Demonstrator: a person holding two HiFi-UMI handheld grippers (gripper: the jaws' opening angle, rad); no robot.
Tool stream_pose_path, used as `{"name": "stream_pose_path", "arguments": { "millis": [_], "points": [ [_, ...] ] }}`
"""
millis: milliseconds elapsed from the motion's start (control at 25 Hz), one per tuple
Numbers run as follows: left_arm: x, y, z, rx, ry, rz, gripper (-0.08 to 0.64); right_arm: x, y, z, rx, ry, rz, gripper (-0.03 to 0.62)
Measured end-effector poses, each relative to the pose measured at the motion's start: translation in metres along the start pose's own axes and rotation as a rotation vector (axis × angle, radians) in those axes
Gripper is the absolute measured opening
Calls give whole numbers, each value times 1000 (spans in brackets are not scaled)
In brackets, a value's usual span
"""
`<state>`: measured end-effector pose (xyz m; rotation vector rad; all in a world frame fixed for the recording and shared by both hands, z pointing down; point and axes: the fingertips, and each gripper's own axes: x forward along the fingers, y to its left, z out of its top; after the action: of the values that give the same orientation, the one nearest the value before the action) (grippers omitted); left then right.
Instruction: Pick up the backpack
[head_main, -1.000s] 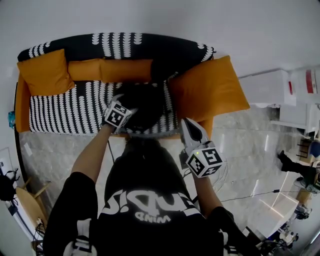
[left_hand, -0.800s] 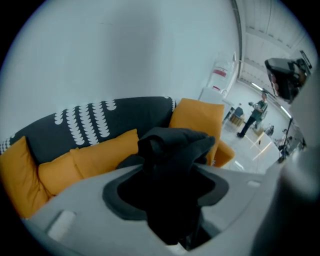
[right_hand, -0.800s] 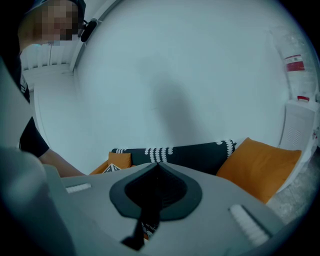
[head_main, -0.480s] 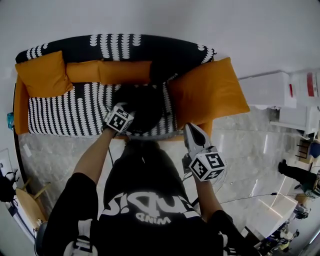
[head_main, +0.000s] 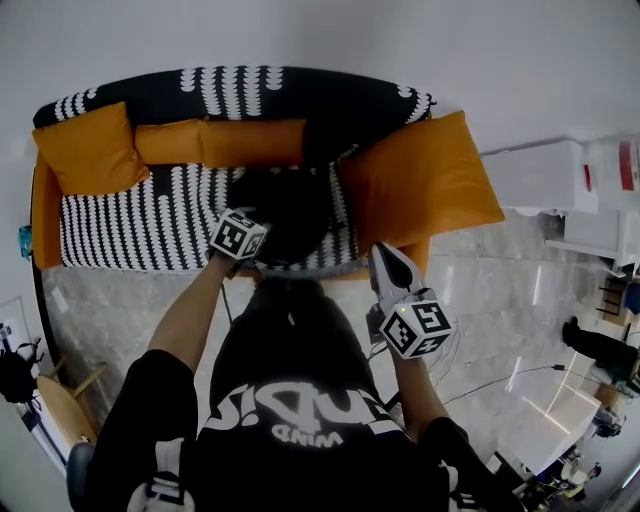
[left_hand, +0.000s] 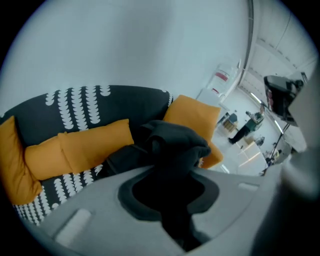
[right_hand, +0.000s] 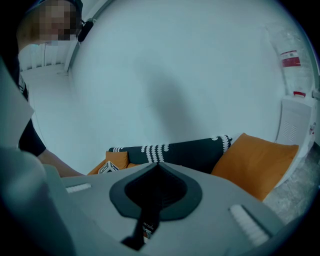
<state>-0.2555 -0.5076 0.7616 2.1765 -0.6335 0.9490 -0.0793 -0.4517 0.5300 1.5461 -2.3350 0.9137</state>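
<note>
A black backpack (head_main: 290, 210) sits on the seat of a black-and-white patterned sofa (head_main: 130, 225). My left gripper (head_main: 260, 220) reaches down onto its near left side. In the left gripper view its jaws (left_hand: 175, 150) have just been closing, and bunched black fabric of the backpack (left_hand: 172, 132) is pinched between them. My right gripper (head_main: 383, 255) hangs in front of the sofa's edge, apart from the backpack, pointing at the sofa. In the right gripper view its jaws (right_hand: 159, 165) meet at the tips, and a thin black strap with a label (right_hand: 145, 230) runs down between them.
Orange cushions lie at the sofa's left end (head_main: 85, 145), along its back (head_main: 220, 140) and at its right end (head_main: 420, 180). A white cabinet (head_main: 540, 175) stands to the right. A wooden chair (head_main: 60, 405) is at the lower left on the marble floor.
The left gripper's marker cube has rolled a little and shifted slightly toward me over the backpack. The right gripper has barely moved.
</note>
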Motion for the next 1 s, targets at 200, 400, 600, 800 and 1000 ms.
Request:
{"name": "stream_pose_path", "arguments": {
  "millis": [200,400,600,800,1000],
  "points": [
    [-28,-15,23,-34,-128,31,60,-2,-5,8,18,-25,9,3],
    [-53,-31,47,-34,-251,73,49,-10,-9,18,23,-58,14,2],
    [-79,-47,66,-20,-340,80,44,-21,-11,20,37,-76,5,3],
    [-105,-65,72,-23,-396,106,43,-36,-17,19,42,-85,-1,2],
    [-131,-76,71,-64,-456,143,43,-47,-25,19,39,-96,-2,2]
  ]
}}
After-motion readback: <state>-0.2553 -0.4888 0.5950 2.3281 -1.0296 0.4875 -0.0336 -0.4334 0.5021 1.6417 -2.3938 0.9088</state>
